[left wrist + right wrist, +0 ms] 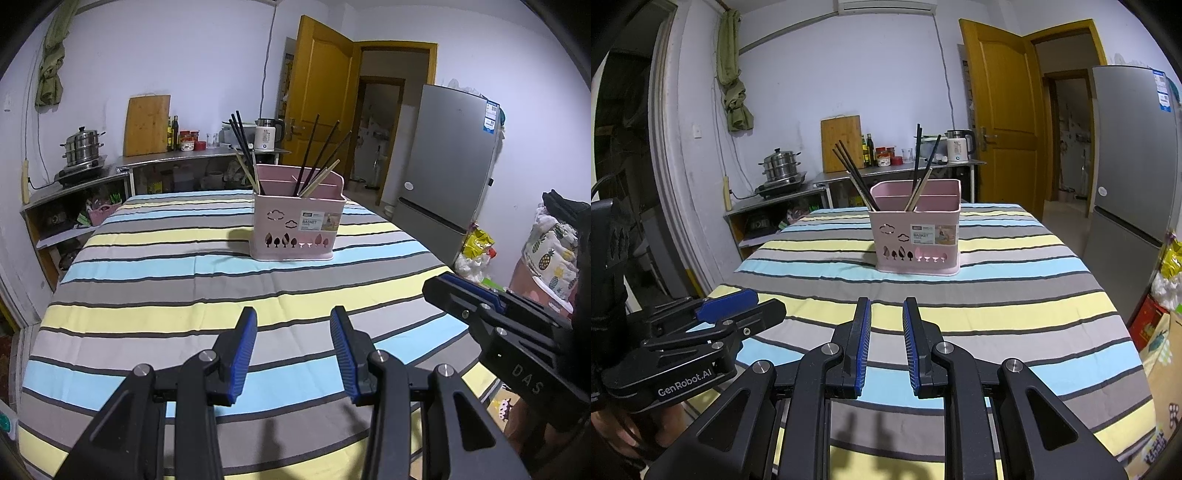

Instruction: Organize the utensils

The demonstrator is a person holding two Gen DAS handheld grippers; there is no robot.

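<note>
The pink utensil basket [298, 225] stands upright about midway across the striped worktop [155, 295], nearer its far edge than the near one, and every chopstick in sight is already in it. A bunch of dark chopsticks [242, 142] with a pale one leans out toward the left end; another bunch [319, 158], dark and pale mixed, fans toward the right. They seem split between compartments — a divider shows inside the rim — though I cannot tell how many sections there are. Nothing loose lies on the cloth that I can see.

Both tools hang low over the near edge, well apart from the basket. The left tool [293, 354] has its blue pads spread wide with nothing between them. The right tool [886, 343] is parted too, more narrowly, and likewise empty; in the left view it shows from the side at the right edge of the worktop. Held back and empty like this, they look to be either done or squaring up for a reach — if sorting remains, my guess is it means pulling the pale sticks away from the dark ones, and the leaning bunches could snag each other on the way out
</note>
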